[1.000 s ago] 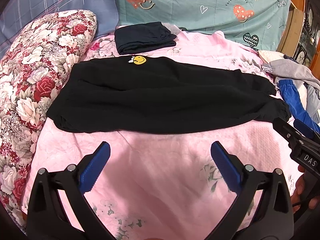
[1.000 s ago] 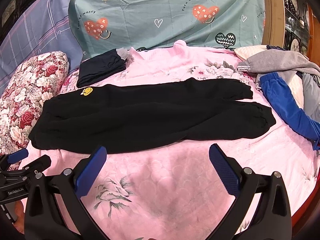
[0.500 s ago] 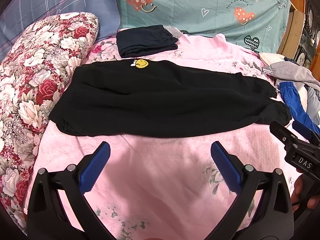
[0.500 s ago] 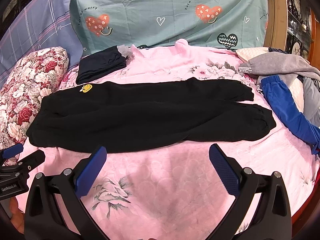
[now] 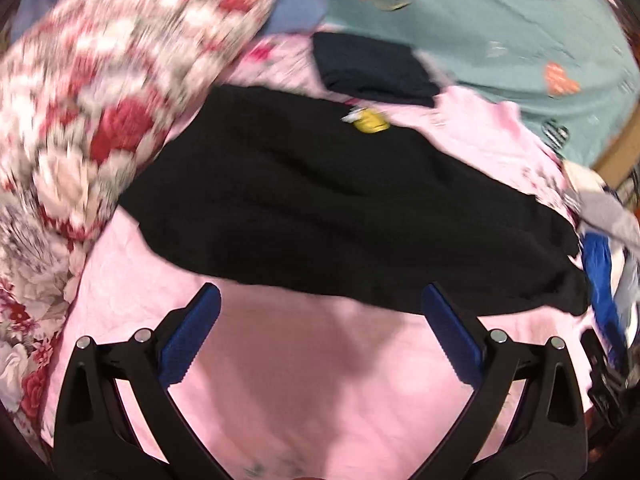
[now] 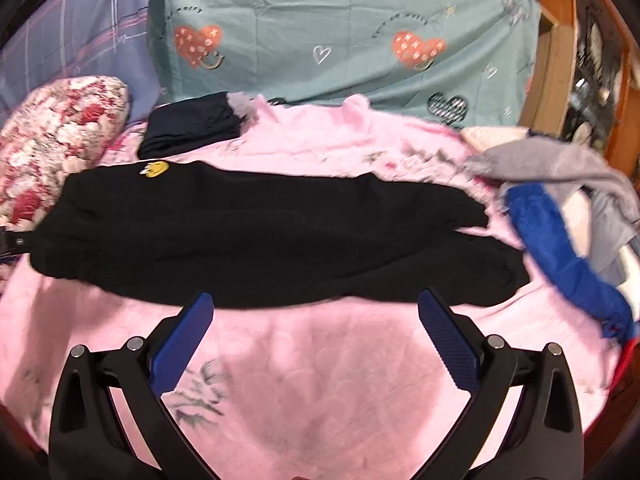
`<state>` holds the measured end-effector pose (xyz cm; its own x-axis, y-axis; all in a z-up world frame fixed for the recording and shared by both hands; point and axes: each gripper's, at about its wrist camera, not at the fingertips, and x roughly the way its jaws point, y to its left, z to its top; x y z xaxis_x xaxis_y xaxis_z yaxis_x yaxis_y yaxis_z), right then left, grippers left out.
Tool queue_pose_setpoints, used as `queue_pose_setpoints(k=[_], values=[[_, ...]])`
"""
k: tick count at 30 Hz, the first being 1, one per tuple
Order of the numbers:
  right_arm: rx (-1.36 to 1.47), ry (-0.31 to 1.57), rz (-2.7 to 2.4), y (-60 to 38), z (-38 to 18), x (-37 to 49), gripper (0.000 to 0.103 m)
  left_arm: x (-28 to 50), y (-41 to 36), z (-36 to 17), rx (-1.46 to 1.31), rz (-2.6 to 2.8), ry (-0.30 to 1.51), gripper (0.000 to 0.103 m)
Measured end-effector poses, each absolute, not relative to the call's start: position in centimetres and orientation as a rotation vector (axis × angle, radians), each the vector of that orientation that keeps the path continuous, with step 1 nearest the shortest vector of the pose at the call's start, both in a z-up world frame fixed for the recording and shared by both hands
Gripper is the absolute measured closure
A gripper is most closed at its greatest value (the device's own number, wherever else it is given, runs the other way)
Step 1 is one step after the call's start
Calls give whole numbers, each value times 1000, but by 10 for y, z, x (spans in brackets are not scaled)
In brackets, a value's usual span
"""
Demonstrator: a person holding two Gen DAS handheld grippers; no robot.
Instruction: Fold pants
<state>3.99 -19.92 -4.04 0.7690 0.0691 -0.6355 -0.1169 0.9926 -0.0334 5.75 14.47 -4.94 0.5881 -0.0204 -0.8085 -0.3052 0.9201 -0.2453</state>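
Observation:
Black pants (image 5: 340, 216) (image 6: 260, 232) lie flat across the pink bedspread, waistband to the left, cuffs to the right, with a yellow smiley patch (image 6: 155, 168) near the waist. My left gripper (image 5: 320, 300) is open and empty, just short of the pants' near edge toward the waist end. My right gripper (image 6: 316, 304) is open and empty at the near edge of the lower leg. The left gripper's tip shows at the far left of the right wrist view (image 6: 12, 242).
A floral pillow (image 5: 100, 100) lies left of the waistband. A folded dark garment (image 6: 192, 124) sits behind the pants. Blue (image 6: 560, 256) and grey clothes (image 6: 560, 164) pile at the right. A teal heart-print sheet (image 6: 340, 32) hangs behind.
Both grippers have moved forward toward the pants' near edge. The left view has swung left toward the waistband and is motion-blurred. Both stay open.

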Motion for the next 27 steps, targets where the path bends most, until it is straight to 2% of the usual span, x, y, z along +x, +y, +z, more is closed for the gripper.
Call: queue_pose_setpoints(k=[5, 8, 11, 16, 22, 23, 24, 25, 26, 27], values=[[-73, 692, 73, -206, -54, 49, 1, 50, 209, -79, -606, 293, 988, 3], [-125, 728, 66, -202, -66, 57, 1, 46, 221, -80, -581, 337, 973, 3], [-65, 768, 94, -206, -72, 70, 1, 57, 225, -80, -541, 323, 977, 3], [63, 750, 167, -217, -63, 79, 1, 88, 239, -95, -628, 310, 1031, 3], [127, 770, 151, -237, -65, 89, 1, 119, 249, -112, -648, 327, 1085, 15], [153, 770, 153, -241, -66, 91, 1, 121, 249, -111, -629, 339, 1086, 19], [171, 769, 153, -243, -67, 91, 1, 124, 248, -109, -592, 365, 1089, 35], [183, 771, 155, -245, -68, 92, 1, 125, 248, -107, -568, 389, 1088, 60], [193, 777, 158, -247, -69, 94, 1, 125, 249, -105, -553, 405, 1082, 79], [202, 791, 155, -248, -70, 97, 1, 121, 251, -102, -567, 380, 1062, 89]])
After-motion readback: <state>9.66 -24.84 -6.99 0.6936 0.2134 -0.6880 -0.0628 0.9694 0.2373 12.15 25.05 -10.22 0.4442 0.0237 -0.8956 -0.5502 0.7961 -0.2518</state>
